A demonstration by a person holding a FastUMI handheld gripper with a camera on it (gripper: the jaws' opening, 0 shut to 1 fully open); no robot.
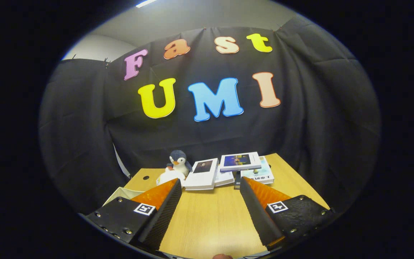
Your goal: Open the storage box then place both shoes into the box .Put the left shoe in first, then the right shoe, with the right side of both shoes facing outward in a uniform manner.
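Wooden table bare between your gripper fingers, spread wide, holding nothing. Books and penguin toy sit beyond them. White box corner, possibly the storage box, just left of the left finger; shoes not spotted.

- One hand-held gripper, its two fingers spread wide apart with bare wood between them.
- One wooden bench.
- One penguin soft toy beyond the fingers.
- At least four books in a loose cluster beside the penguin; the lower ones are partly covered, so the count is uncertain.
- One white rounded object in front of the penguin, kind unclear.
- One pale box corner beside the left finger.
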